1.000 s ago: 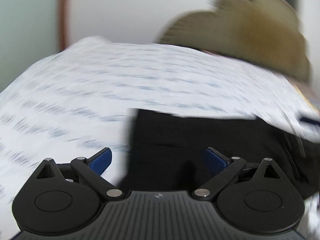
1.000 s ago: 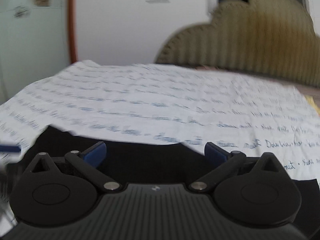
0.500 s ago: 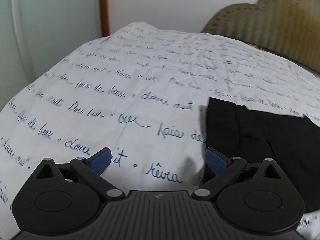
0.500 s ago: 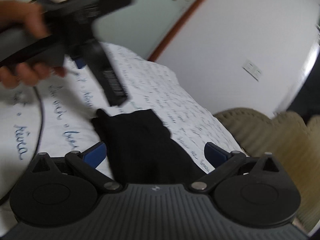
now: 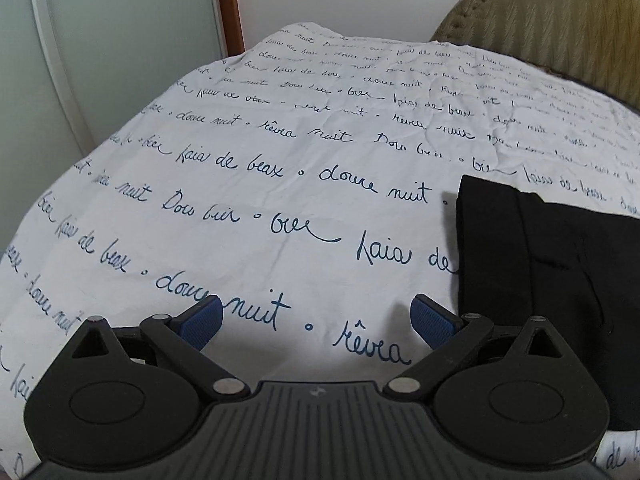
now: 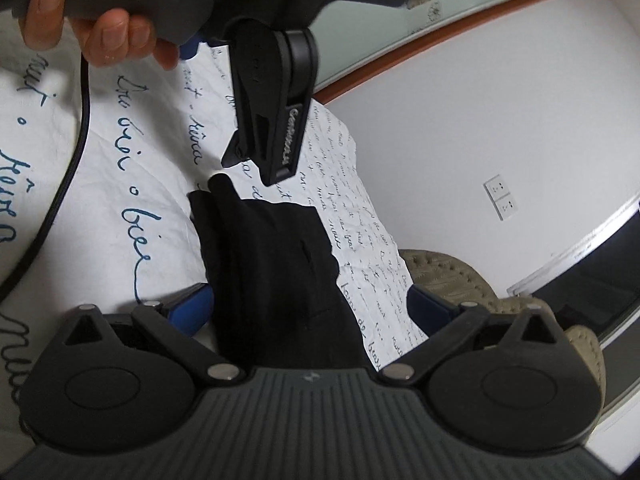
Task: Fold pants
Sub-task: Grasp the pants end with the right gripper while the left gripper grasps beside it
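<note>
Black pants [image 5: 560, 280] lie folded on the white sheet, at the right edge of the left wrist view. My left gripper [image 5: 316, 312] is open above bare sheet just left of the pants, with nothing between its fingers. In the right wrist view, which is rolled over, the pants [image 6: 272, 264] stretch away from between my right gripper's [image 6: 310, 304] blue pads. Its jaws are wide and closing, and the pads stand clear of the cloth. Above the pants' far corner hangs the left gripper's black body [image 6: 272, 120], held by a hand [image 6: 100, 28].
The bed sheet [image 5: 240, 160] is white with blue handwriting. A tan quilted headboard [image 5: 560, 20] rises at the far end, a pale sliding door [image 5: 100, 60] to the left. A black cable [image 6: 76, 160] trails from the left gripper. A wall socket [image 6: 502, 198] sits on the white wall.
The left gripper has swung left off the pants to over bare sheet. The right gripper has rolled onto its side and moved, now looking along the pants toward the left gripper.
</note>
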### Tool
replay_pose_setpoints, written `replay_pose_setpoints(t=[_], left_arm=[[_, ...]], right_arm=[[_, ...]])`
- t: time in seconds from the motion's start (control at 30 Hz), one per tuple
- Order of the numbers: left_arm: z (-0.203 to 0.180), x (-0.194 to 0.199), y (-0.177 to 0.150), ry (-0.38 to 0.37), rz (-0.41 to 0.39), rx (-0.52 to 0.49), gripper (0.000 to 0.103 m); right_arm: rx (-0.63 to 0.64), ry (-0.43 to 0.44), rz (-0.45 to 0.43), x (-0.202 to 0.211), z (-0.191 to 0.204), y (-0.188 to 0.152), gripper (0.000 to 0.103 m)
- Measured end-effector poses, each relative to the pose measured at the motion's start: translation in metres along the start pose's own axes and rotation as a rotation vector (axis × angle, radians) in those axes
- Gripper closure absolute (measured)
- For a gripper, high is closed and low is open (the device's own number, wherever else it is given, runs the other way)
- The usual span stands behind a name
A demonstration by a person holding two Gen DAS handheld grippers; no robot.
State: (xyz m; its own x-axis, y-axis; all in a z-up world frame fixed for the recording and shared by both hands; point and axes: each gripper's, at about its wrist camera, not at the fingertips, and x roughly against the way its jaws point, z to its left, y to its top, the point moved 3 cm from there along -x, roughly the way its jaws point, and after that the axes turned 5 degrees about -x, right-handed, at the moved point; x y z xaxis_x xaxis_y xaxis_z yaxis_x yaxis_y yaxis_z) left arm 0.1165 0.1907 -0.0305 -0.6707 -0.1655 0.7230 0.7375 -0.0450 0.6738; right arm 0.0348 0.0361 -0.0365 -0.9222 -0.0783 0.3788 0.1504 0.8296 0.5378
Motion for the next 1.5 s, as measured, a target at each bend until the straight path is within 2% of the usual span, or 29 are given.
replay_pose_setpoints(t=[0.13,0.23,0.3,0.33,0.4,0.5,0.53,0.6,0.77,0.9,1.13,1.23,1.3,1.5], left_arm=[[0.000,0.000,0.000,-0.006,0.006,0.000,0.002],[0.000,-0.002,-0.001,-0.003,0.012,-0.004,0.002],[0.000,-0.003,-0.002,-0.002,0.015,-0.008,0.002],[0.000,-0.003,-0.003,-0.003,0.017,-0.010,0.002],[0.001,-0.003,-0.004,-0.018,0.025,-0.014,0.002],[0.004,-0.002,-0.005,-0.110,0.047,0.009,0.002],[0.007,-0.002,-0.005,-0.164,0.056,0.030,0.002],[0.013,-0.001,-0.004,-0.215,0.062,0.085,0.002],[0.029,-0.010,-0.003,-0.378,0.107,0.254,0.002],[0.034,-0.018,0.001,-0.522,0.136,0.383,0.002],[0.017,-0.041,0.015,-0.833,0.214,0.542,0.002],[0.006,-0.049,0.016,-0.953,0.237,0.610,0.002],[0.001,-0.055,0.016,-0.986,0.248,0.644,0.001],[-0.011,-0.067,0.018,-1.007,0.261,0.693,0.001]], right_arm=[[0.013,-0.005,0.016,-0.007,0.003,0.006,0.013],[0.026,0.007,0.019,-0.011,0.007,0.006,0.028],[0.037,0.034,0.025,-0.012,0.011,0.007,0.048],[0.040,0.041,0.028,-0.013,0.013,0.007,0.053],[0.057,0.058,0.035,-0.013,0.019,0.006,0.078],[0.107,0.041,0.038,-0.016,0.030,0.004,0.090],[0.110,0.039,0.035,-0.017,0.032,0.003,0.090],[0.084,0.048,0.030,-0.016,0.030,0.002,0.093],[-0.101,0.106,0.023,-0.015,0.006,0.003,0.095],[-0.200,0.127,0.008,-0.010,-0.010,0.001,0.095],[-0.389,0.165,-0.022,0.000,-0.042,-0.003,0.095],[-0.416,0.167,-0.024,0.003,-0.050,-0.006,0.095],[-0.416,0.166,-0.025,0.006,-0.050,-0.007,0.095],[-0.437,0.183,-0.024,0.004,-0.050,-0.009,0.095]])
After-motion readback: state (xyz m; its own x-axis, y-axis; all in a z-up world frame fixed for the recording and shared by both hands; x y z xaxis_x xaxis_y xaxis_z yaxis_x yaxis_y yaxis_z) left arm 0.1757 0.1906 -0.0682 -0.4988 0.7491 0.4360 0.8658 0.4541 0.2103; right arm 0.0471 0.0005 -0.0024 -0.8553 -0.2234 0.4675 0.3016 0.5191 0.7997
